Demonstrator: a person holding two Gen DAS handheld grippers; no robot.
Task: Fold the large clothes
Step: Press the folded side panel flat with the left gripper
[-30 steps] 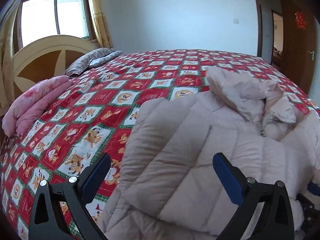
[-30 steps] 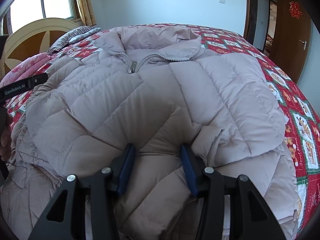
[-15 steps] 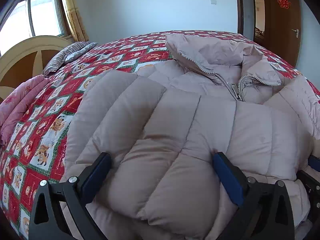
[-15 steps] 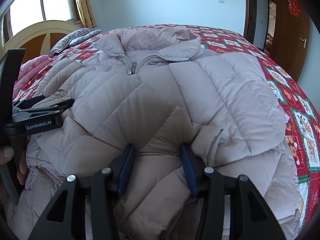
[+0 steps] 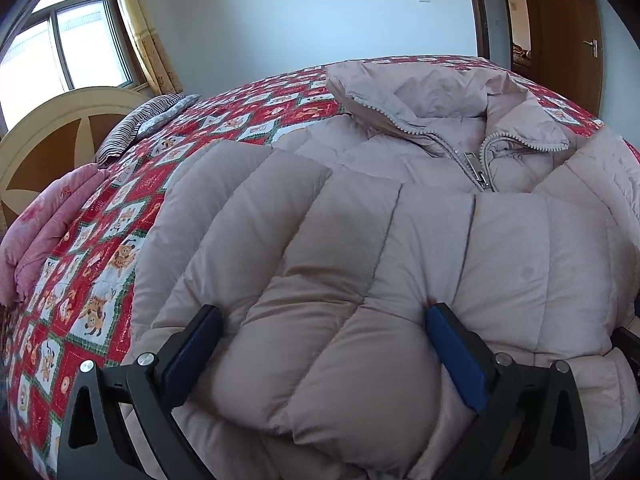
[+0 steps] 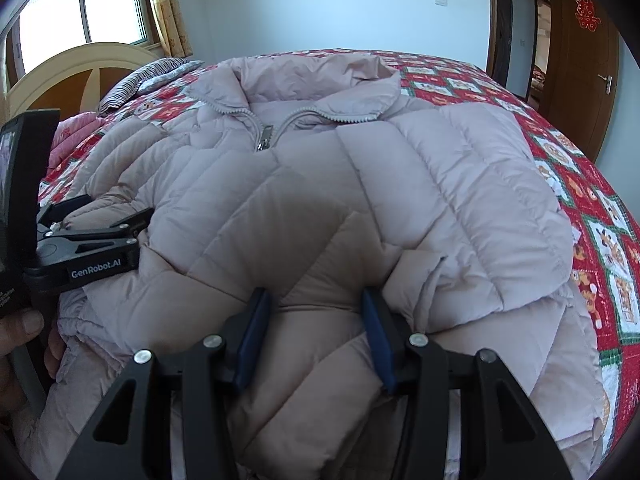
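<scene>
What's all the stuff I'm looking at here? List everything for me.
Down jacket: one, pale pink, quilted, spread on the bed, collar at the far end, zipper partly open.
Bedspread: one, red with cartoon squares, covering the bed.
Folded quilt: one, pink, left edge of bed.
Striped pillow: one, grey and white, by the headboard.
Headboard: one, cream and brown, arched.
Window: one, with yellow curtain, far left.
Door: one, brown wood, red paper decoration, far right.
Left gripper: black with blue pads, wide open over a jacket fold.
Right gripper: black with blue pads, narrower, jacket fabric between its fingers.
Person's hand: holding the left gripper's handle.
</scene>
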